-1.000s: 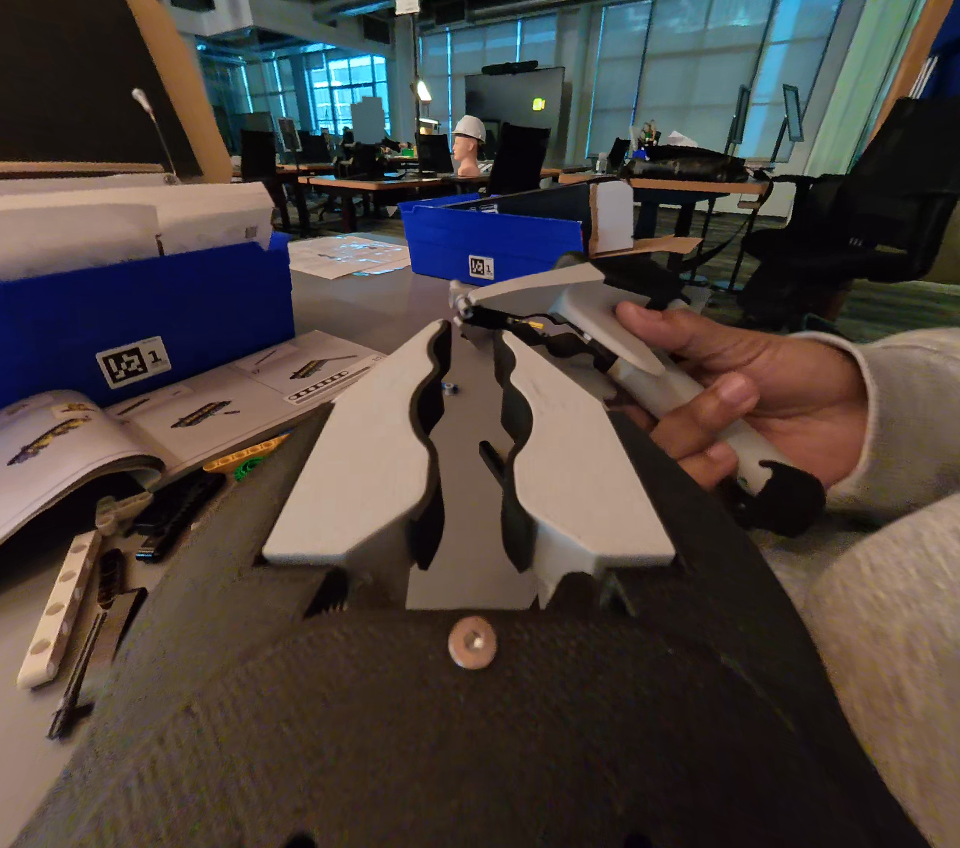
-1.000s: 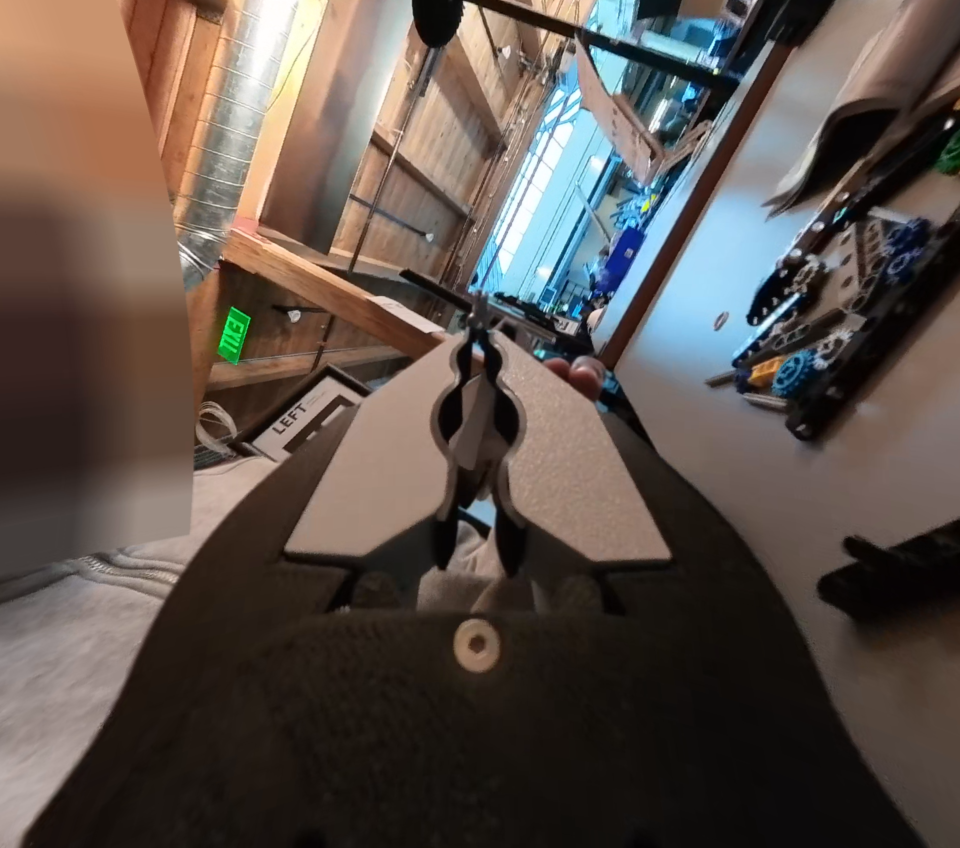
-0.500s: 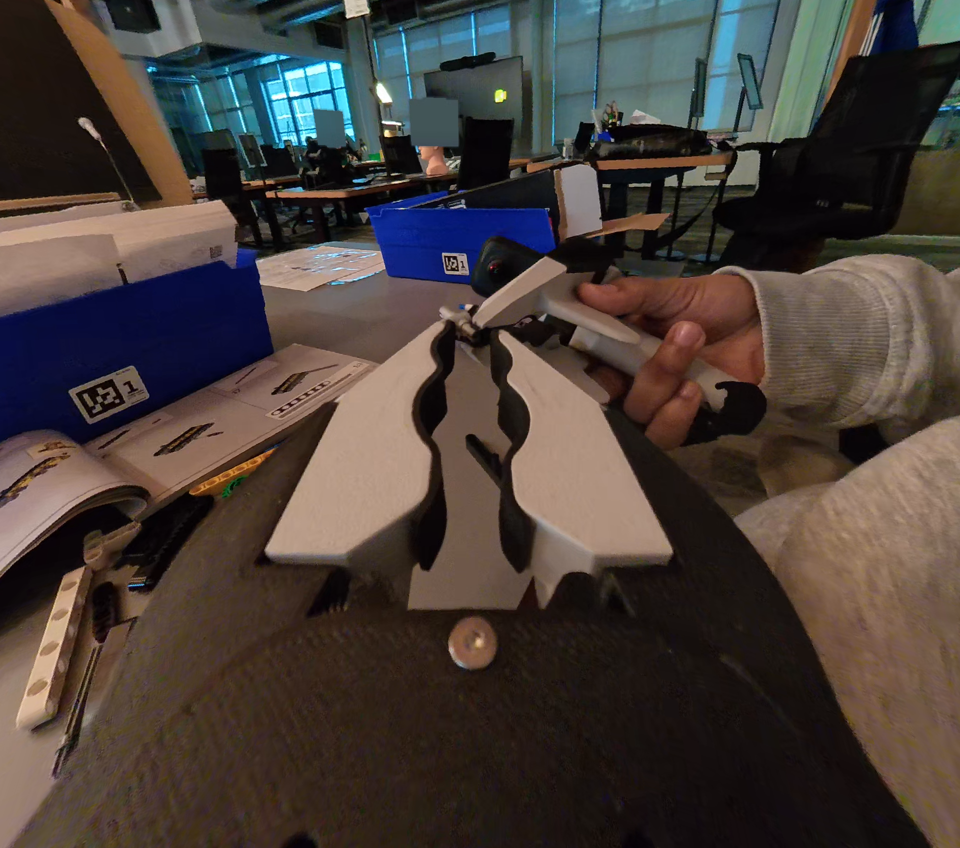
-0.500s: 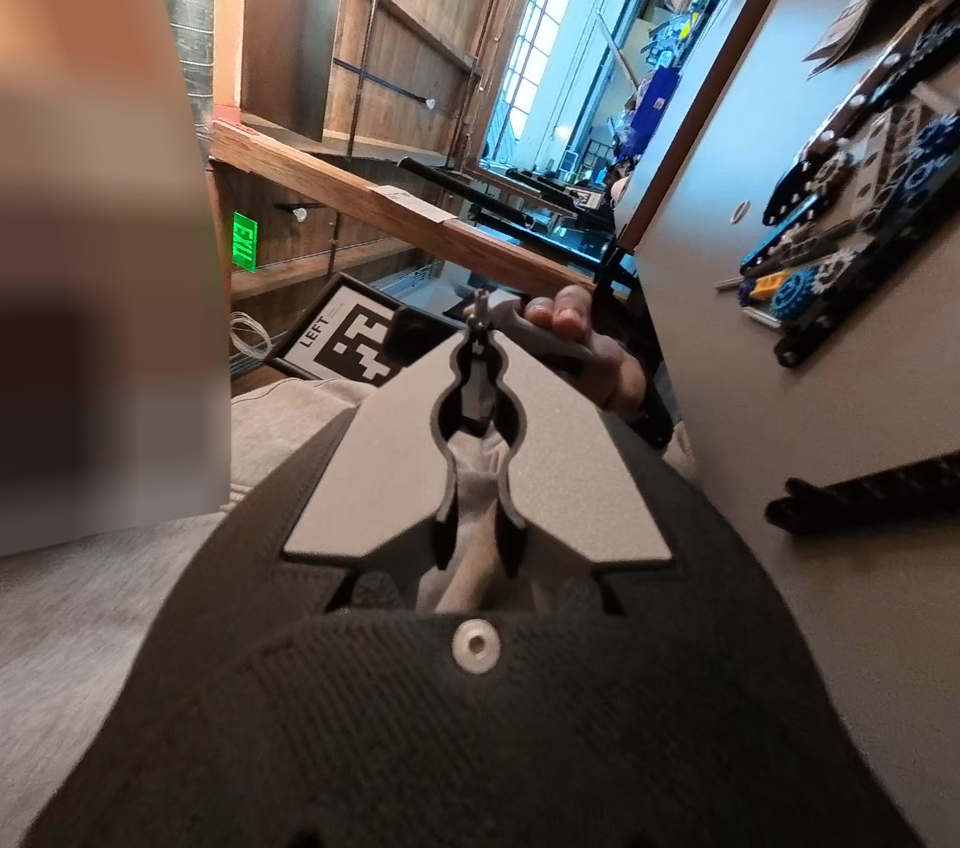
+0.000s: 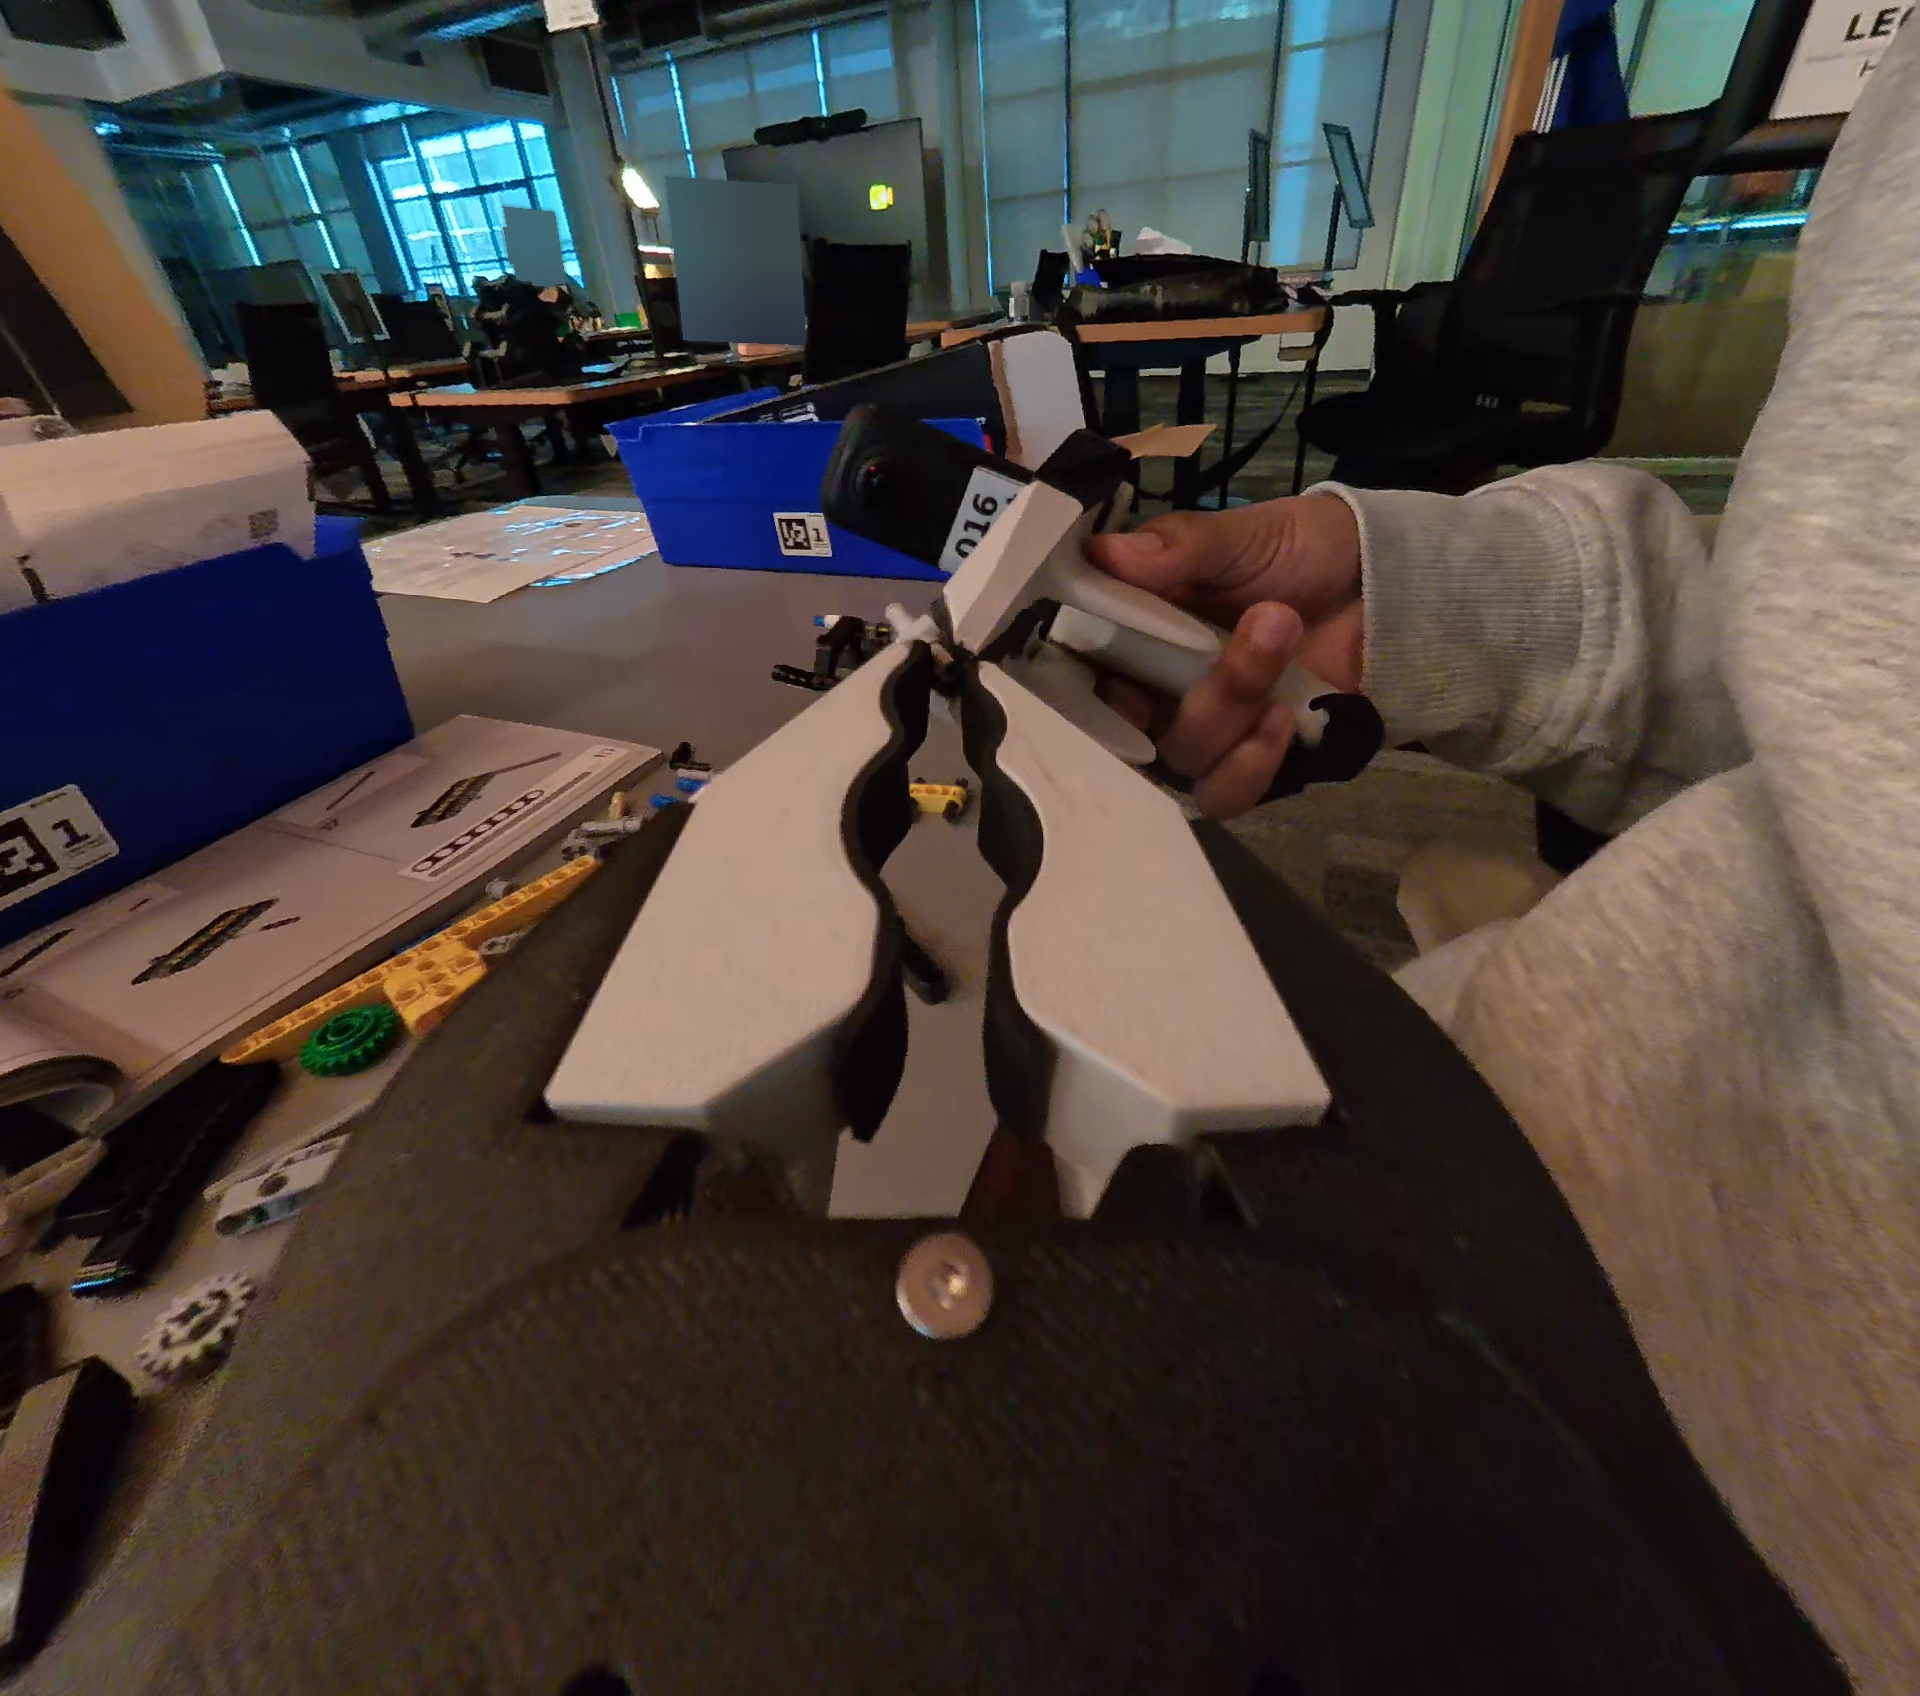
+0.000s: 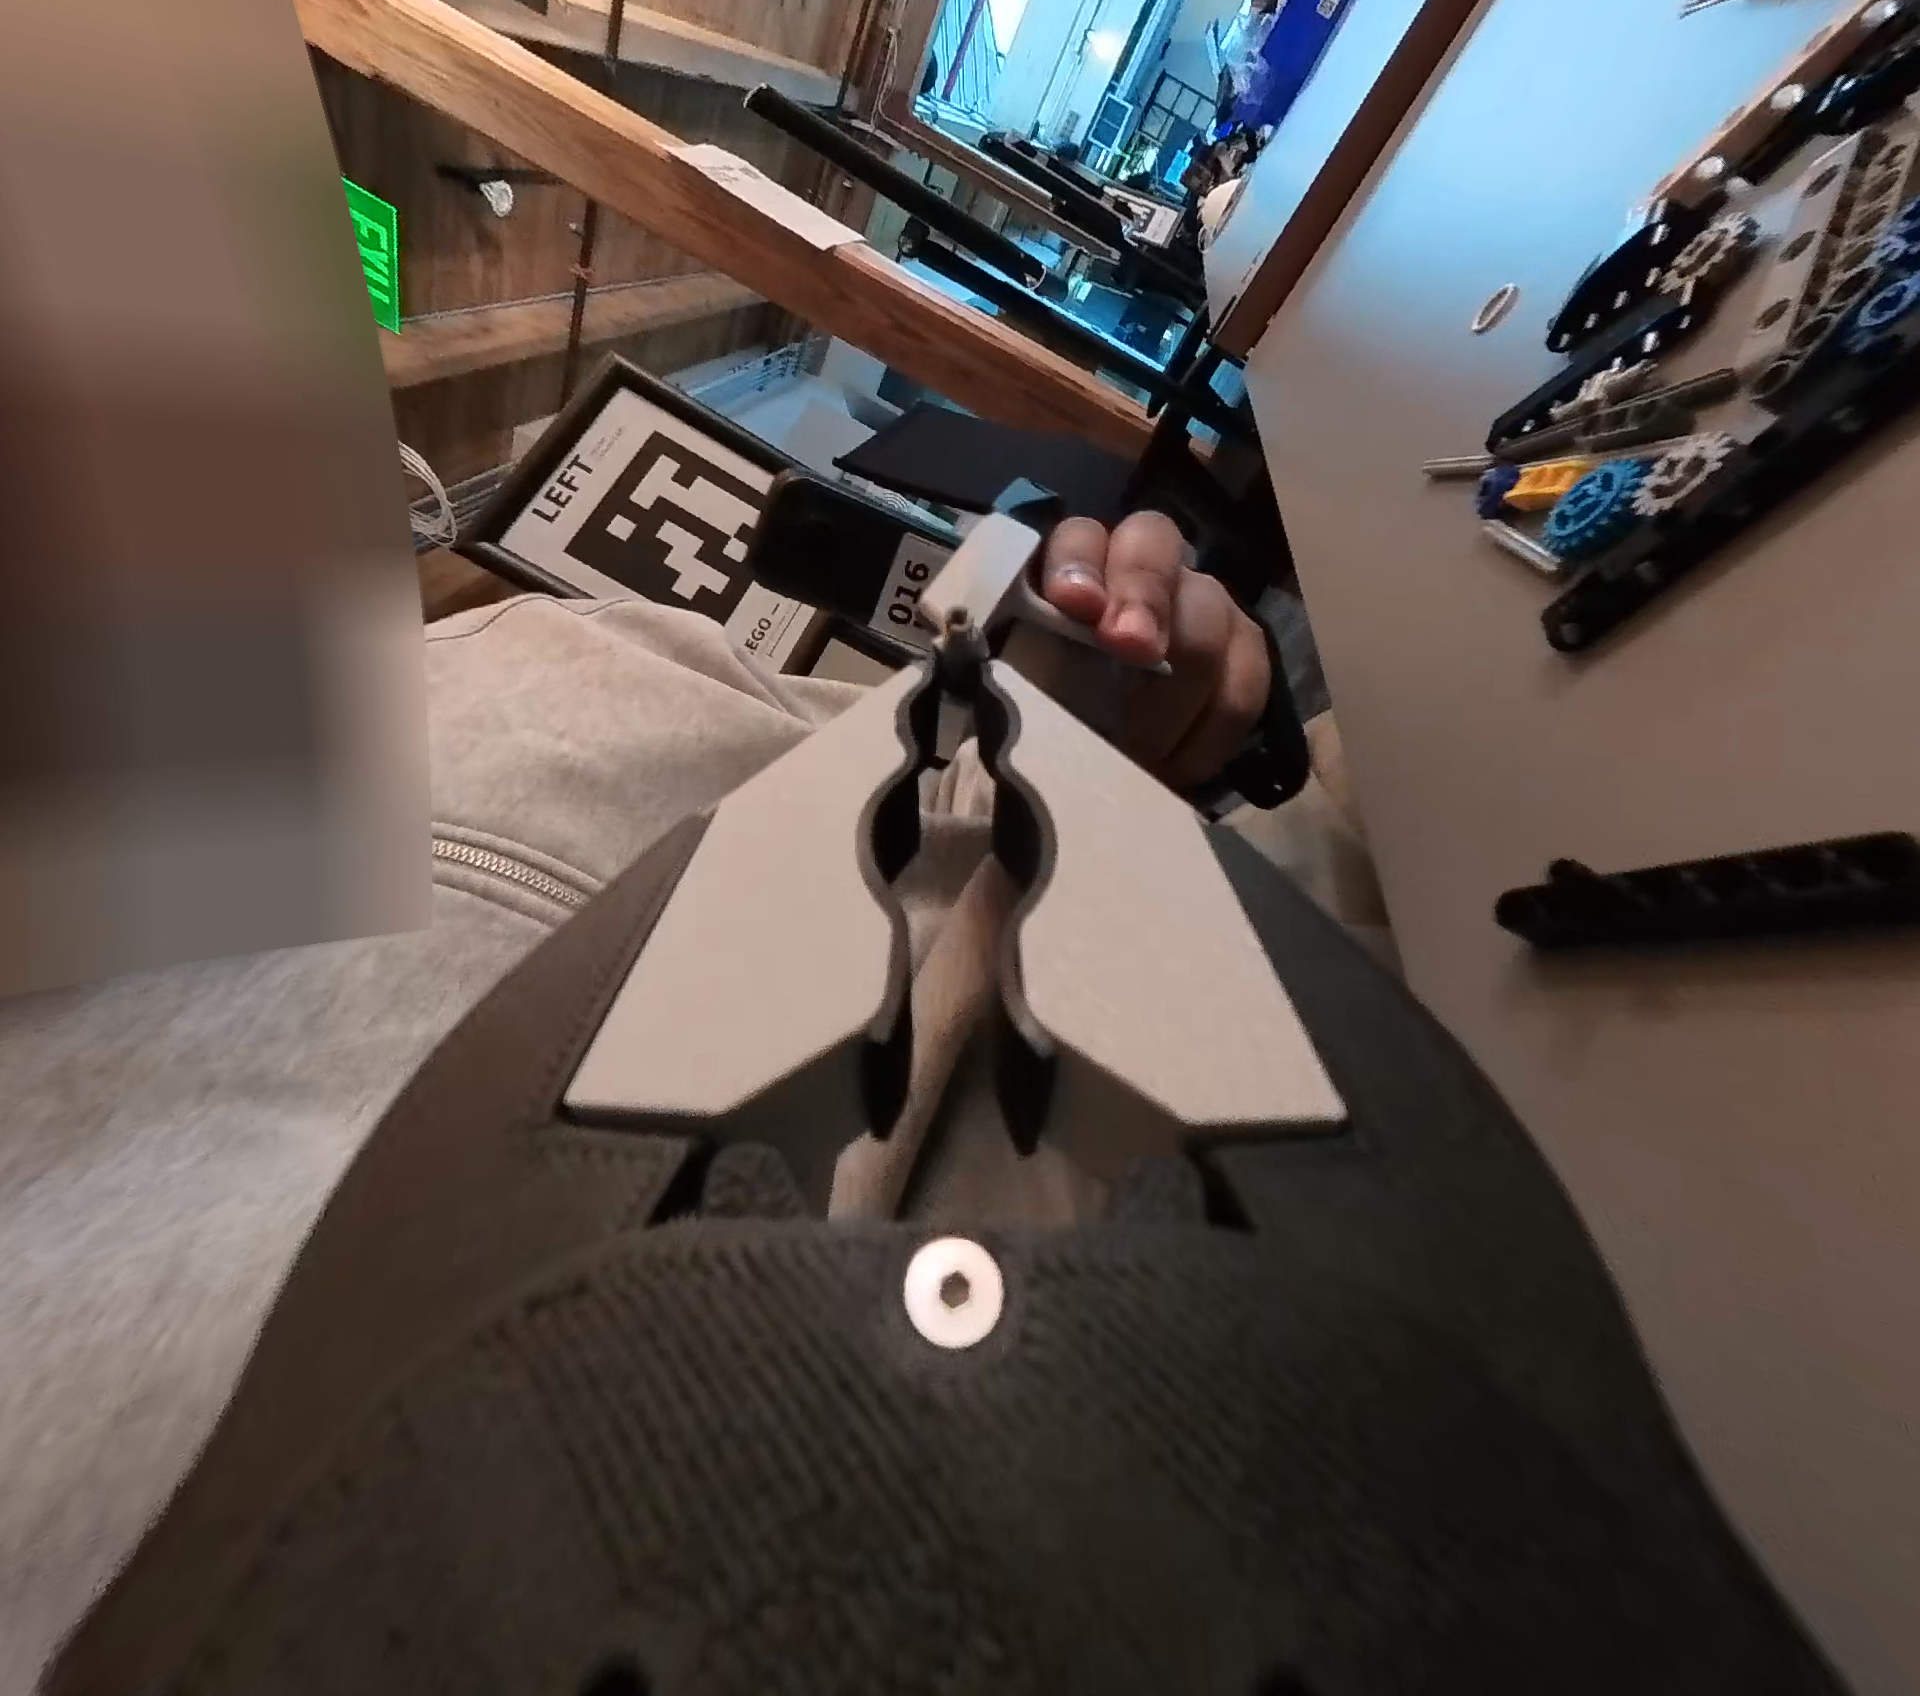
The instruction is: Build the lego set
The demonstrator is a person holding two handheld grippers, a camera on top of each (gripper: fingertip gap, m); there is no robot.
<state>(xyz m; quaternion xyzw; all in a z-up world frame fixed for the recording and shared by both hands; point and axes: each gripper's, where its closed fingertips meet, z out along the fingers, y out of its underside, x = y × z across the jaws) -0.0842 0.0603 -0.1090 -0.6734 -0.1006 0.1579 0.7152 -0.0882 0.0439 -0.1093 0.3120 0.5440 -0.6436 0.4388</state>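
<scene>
My left gripper (image 5: 943,661) and right gripper (image 6: 958,682) meet tip to tip just off the table's near edge. Both are closed on a small Lego piece: a grey pin (image 6: 958,636) with a black part, also seen in the left wrist view (image 5: 914,623). The right gripper (image 5: 1003,576), held by a hand (image 5: 1236,607), shows in the left wrist view. The left gripper (image 6: 982,571), held by a hand (image 6: 1143,607), shows in the right wrist view. Loose Lego parts lie on the grey table (image 5: 623,649): a yellow beam (image 5: 416,971) and a green gear (image 5: 348,1038).
An open instruction booklet (image 5: 312,857) lies left, with blue bins behind it (image 5: 187,690) and farther back (image 5: 727,493). A black beam (image 6: 1704,898), a blue gear (image 6: 1590,503) and a black beam assembly (image 6: 1621,337) lie on the table (image 6: 1558,711). A grey sleeve (image 5: 1662,1023) fills the right.
Both views have swung and more of the table and its parts shows. The right gripper's camera has come into the left wrist view. The two grippers stay tip to tip on the small piece.
</scene>
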